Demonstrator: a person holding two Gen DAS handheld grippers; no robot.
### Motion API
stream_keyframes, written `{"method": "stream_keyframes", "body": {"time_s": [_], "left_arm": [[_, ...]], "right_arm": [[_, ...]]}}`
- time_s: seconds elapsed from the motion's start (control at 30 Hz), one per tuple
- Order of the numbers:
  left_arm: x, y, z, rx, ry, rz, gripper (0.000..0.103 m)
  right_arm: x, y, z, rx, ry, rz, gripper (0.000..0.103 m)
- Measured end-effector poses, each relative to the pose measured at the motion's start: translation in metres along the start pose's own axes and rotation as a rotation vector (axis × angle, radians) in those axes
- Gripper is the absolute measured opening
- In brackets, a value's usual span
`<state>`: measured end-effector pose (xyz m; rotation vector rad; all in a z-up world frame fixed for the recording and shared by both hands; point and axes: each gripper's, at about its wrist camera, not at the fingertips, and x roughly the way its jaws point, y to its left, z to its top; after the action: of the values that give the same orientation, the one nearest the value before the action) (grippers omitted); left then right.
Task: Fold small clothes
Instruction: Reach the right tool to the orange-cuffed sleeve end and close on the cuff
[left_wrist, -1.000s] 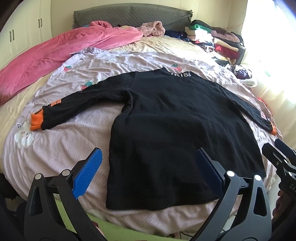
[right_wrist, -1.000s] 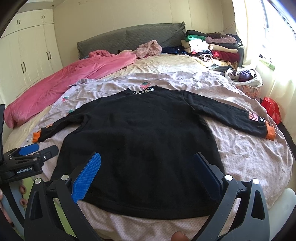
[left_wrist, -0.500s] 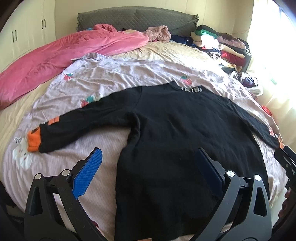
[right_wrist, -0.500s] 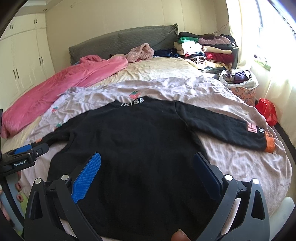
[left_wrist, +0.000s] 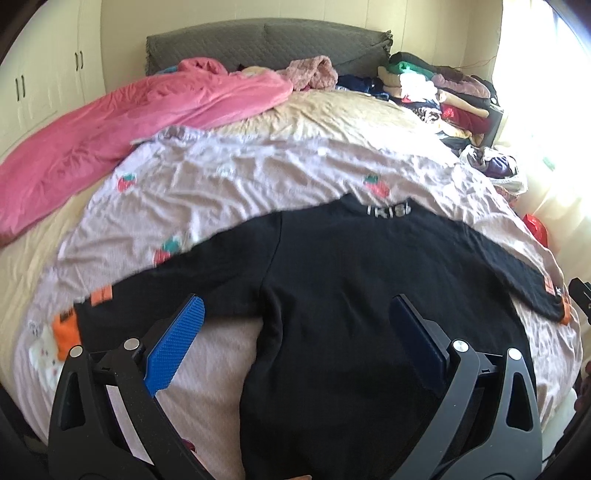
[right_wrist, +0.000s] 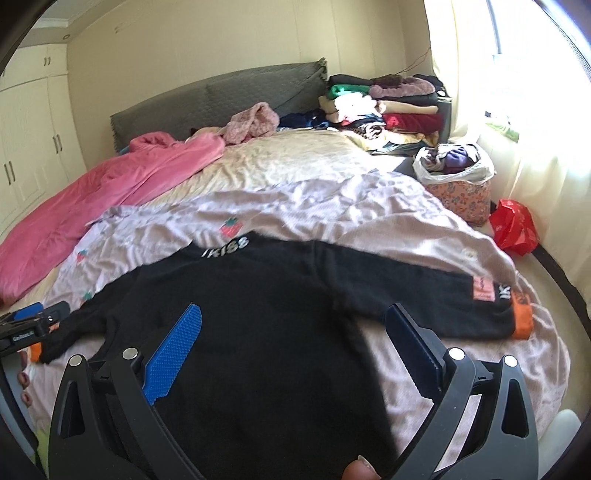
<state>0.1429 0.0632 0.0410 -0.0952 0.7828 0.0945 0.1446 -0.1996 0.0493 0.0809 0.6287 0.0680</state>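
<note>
A black long-sleeved sweater (left_wrist: 354, 280) (right_wrist: 258, 310) lies flat on the bed, back up, white lettering at the collar, both sleeves spread out with orange cuffs. My left gripper (left_wrist: 295, 332) hovers open over its left armpit and lower body, nothing between the blue pads. My right gripper (right_wrist: 293, 338) stands open above the sweater's right side, below the right sleeve (right_wrist: 424, 295). The left sleeve's orange cuff (left_wrist: 64, 334) lies at the bed's left edge. The sweater's hem is hidden beneath the grippers.
A lilac strawberry-print sheet (left_wrist: 240, 184) lies under the sweater. A pink blanket (left_wrist: 122, 122) fills the back left. Folded clothes (right_wrist: 384, 107) are stacked at the back right. A floral bin (right_wrist: 458, 184) and a red bag (right_wrist: 515, 227) sit beside the bed. A fingertip (right_wrist: 360, 469) shows at the bottom edge.
Both grippers have moved forward over the sweater, so the hem has dropped out of view and the collar sits nearer. Both stay open.
</note>
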Motion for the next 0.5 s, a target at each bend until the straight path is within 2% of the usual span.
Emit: {"method": "stream_keyframes", "body": {"time_s": [0.27, 0.5], "left_arm": [[0.011, -0.005, 0.041, -0.033, -0.050, -0.007, 0.094], [0.040, -0.009, 0.036, -0.049, -0.012, -0.009, 0.094]], "right_arm": [[0.015, -0.038, 0.030, 0.055, -0.010, -0.057, 0.099], [0.030, -0.079, 0.037, 0.100, 0.001, -0.135, 0.099]]}}
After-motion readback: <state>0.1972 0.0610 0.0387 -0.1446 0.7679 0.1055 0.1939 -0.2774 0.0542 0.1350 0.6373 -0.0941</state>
